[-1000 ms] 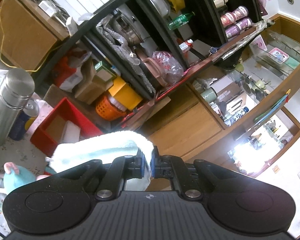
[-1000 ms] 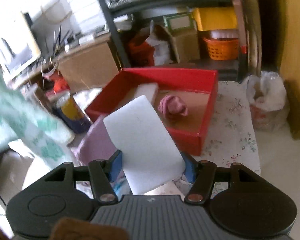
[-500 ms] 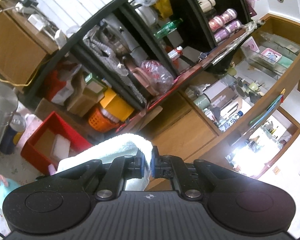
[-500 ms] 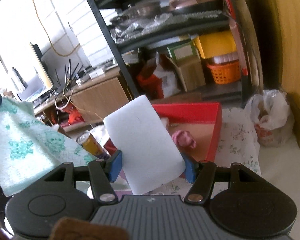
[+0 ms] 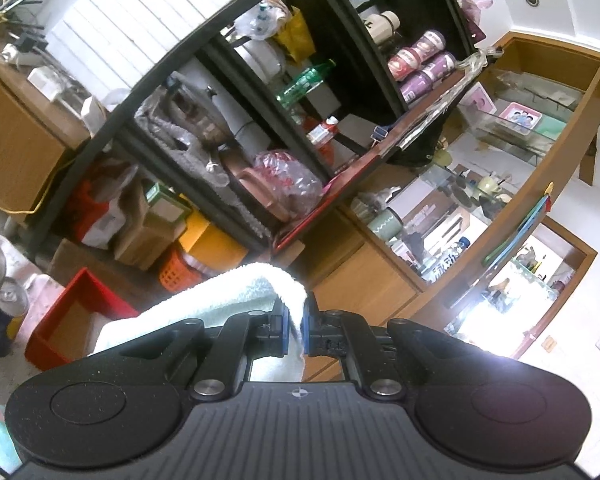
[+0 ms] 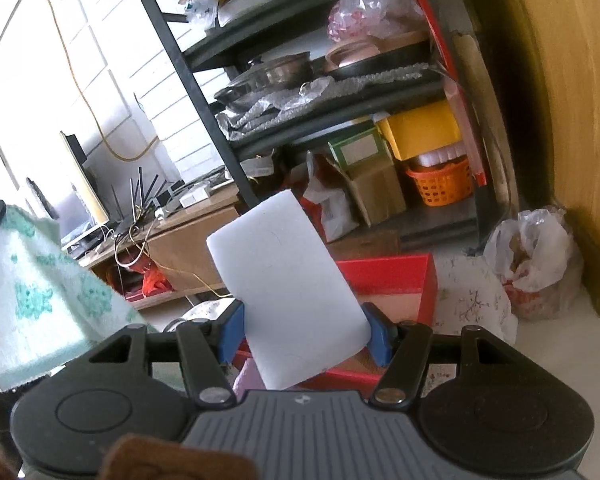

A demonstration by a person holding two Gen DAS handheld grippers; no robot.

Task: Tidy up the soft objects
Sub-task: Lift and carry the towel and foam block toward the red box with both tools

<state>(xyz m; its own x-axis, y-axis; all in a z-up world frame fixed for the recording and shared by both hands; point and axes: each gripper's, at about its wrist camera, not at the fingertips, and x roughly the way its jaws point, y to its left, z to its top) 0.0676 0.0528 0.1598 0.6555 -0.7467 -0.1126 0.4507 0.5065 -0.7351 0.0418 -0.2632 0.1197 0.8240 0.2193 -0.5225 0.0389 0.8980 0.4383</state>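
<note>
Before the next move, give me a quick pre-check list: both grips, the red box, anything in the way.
1. Left tool grip on the towel: ok, pads shut on a fold, the rest draped to the left.
2. Right tool grip on the white foam block: ok, held at both side edges, standing tilted.
3. Red box in view: ok, below and beyond the block.
4. Free room in the box: cannot tell, the block hides most of its floor.
5. Towel hanging clear of the foam block: ok, it is off to the left in the right wrist view.
6. Height above the box: cannot tell.
</note>
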